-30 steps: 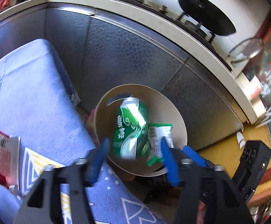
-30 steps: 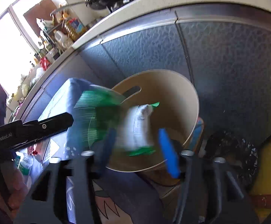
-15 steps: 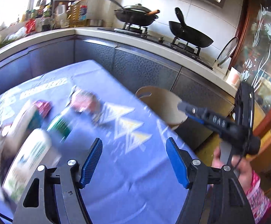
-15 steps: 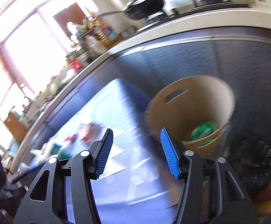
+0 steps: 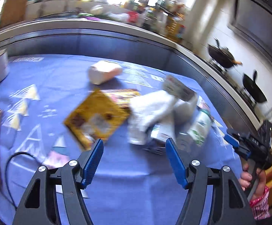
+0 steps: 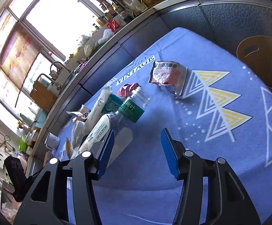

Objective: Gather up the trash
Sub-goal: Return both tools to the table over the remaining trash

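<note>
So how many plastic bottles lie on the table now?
2: a green-label bottle mid-table, a white-label bottle by the right hand-held gripper. The trash pile may hide others.

bare tablecloth (image 6: 173, 123) ahead of right gripper (image 6: 136, 146); bottles (image 6: 128, 108) crowd its left | bin (image 6: 263, 60) far right

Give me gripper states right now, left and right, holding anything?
Left gripper: open, holding nothing, over the table.
Right gripper: open, holding nothing, near the bottles.

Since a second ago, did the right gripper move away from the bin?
Yes. The right gripper was right over the tan bin, which filled the middle of its view. Now the bin sits at the far right edge, and the gripper is open over the blue tablecloth.
</note>
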Demonstrator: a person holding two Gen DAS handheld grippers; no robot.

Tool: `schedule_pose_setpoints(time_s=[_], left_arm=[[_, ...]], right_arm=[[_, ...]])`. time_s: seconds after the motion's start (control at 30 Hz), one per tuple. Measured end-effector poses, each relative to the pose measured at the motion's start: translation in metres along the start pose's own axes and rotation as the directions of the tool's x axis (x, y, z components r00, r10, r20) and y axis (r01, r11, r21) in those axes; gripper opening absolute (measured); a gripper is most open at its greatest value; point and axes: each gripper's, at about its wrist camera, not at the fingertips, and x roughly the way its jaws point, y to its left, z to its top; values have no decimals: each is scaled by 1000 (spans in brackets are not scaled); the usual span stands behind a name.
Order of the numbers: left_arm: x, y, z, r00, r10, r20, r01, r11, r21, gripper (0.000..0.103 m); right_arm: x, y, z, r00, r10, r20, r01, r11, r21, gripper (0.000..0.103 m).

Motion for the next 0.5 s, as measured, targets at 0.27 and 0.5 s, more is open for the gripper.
schedule_pose_setpoints(time_s=[0.27, 0.5], left_arm=[[-1, 71, 8, 991, 129, 35, -126, 990, -63, 69], [49, 95, 38, 997, -57, -51, 52, 995, -90, 82]], right_arm=[[20, 1, 13, 1000, -2, -26, 5, 996, 84, 53], [45, -25, 32, 997, 67, -48, -51, 959, 277, 55]])
